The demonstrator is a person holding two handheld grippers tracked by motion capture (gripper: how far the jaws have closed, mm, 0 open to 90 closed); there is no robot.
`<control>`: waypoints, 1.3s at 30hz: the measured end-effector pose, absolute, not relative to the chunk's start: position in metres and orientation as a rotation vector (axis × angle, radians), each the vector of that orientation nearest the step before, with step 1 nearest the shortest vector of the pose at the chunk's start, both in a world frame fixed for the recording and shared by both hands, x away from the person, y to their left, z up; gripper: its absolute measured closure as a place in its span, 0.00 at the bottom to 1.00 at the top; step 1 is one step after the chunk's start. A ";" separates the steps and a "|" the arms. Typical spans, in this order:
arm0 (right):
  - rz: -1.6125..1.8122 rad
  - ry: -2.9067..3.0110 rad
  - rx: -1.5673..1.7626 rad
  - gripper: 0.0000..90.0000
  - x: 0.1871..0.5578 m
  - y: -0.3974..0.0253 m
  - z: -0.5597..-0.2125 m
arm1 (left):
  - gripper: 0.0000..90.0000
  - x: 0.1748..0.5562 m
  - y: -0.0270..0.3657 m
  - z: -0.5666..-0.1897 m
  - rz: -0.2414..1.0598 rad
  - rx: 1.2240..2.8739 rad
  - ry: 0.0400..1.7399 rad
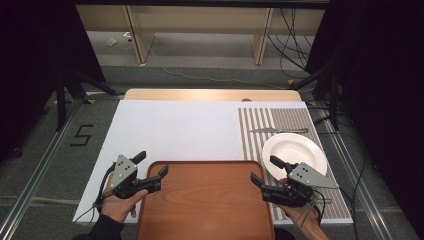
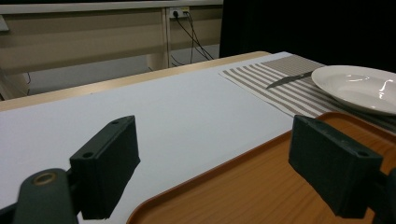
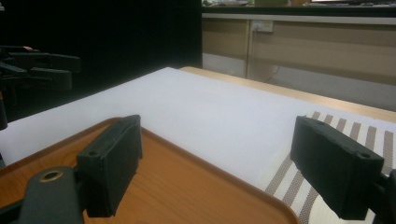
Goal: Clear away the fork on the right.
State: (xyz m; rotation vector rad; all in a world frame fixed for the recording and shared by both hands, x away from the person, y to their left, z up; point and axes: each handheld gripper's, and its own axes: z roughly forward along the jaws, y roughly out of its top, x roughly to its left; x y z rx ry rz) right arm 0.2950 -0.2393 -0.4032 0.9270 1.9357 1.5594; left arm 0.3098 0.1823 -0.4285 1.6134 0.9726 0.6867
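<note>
Straddling the wooden tray [image 1: 205, 200] at its far corners, both grippers sit w/ jaws wide apart, clamping nothing. Left gripper [image 1: 152, 164] is at the tray's 10 o'clock corner, one jaw over the tray rim, the other over the white mat [image 1: 175, 130]. Right gripper [image 1: 264, 169] is at the 2 o'clock corner, jaws either side of the rim. White plate [image 1: 295, 152] lies on the striped placemat [image 1: 280, 120], just beside the tray at 2 o'clock; knife [image 1: 277, 130] lies beyond the plate at 12.
</note>
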 end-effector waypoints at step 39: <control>1.026 2.500 0.812 0.24 0.319 -0.283 -0.392 | 0.18 0.310 0.182 -0.429 0.692 1.620 0.974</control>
